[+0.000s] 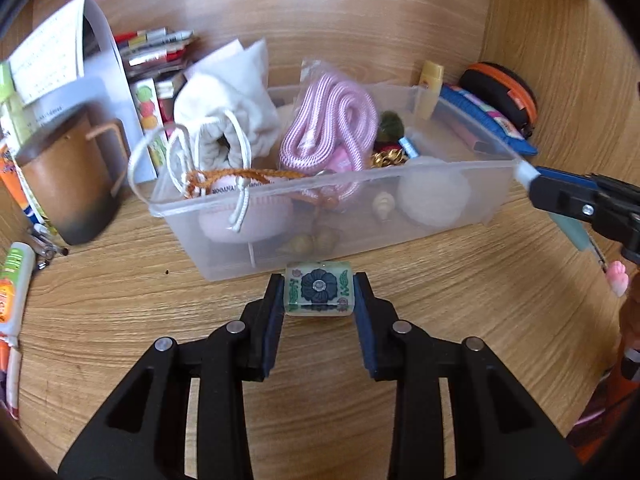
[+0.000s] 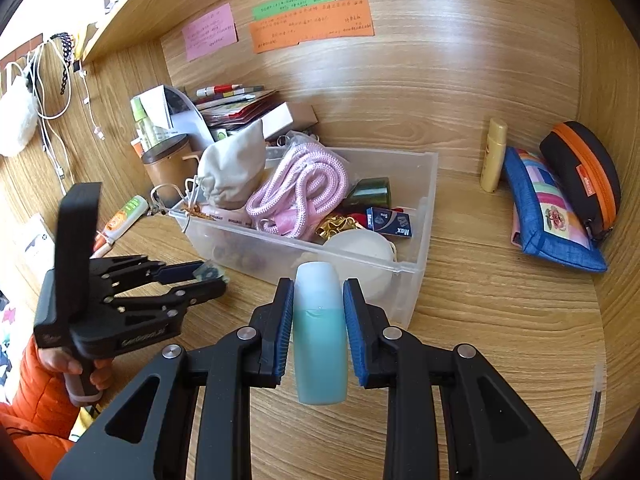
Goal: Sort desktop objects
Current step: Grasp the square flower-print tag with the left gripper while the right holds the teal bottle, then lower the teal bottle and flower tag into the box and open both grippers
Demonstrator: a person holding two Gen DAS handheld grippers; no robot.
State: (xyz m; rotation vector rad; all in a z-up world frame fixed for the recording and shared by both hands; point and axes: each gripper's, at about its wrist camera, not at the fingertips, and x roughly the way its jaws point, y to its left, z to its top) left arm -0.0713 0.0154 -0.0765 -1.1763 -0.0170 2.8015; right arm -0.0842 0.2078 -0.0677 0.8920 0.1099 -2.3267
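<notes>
My left gripper [image 1: 319,294] is shut on a small glassy block with a dark flower pattern [image 1: 319,291], just in front of the clear plastic bin [image 1: 460,216]. It also shows in the right wrist view [image 2: 208,278] at the left, near the bin's front corner. My right gripper [image 2: 319,304] is shut on a teal bottle with a white cap [image 2: 320,344], held before the bin's [image 2: 420,240] near wall. In the left wrist view the right gripper [image 1: 532,178] reaches in from the right by the bin's corner. The bin holds a pink rope [image 1: 332,128], a white pouch [image 1: 228,116] and several small items.
A brown mug [image 1: 68,188] and stacked books and pens [image 1: 156,52] stand left of the bin. A yellow bottle [image 2: 494,156], a blue patchwork pouch [image 2: 548,216] and a black-and-orange case [image 2: 580,176] lie right of it. A glue tube [image 1: 12,284] lies far left. Wooden walls enclose the desk.
</notes>
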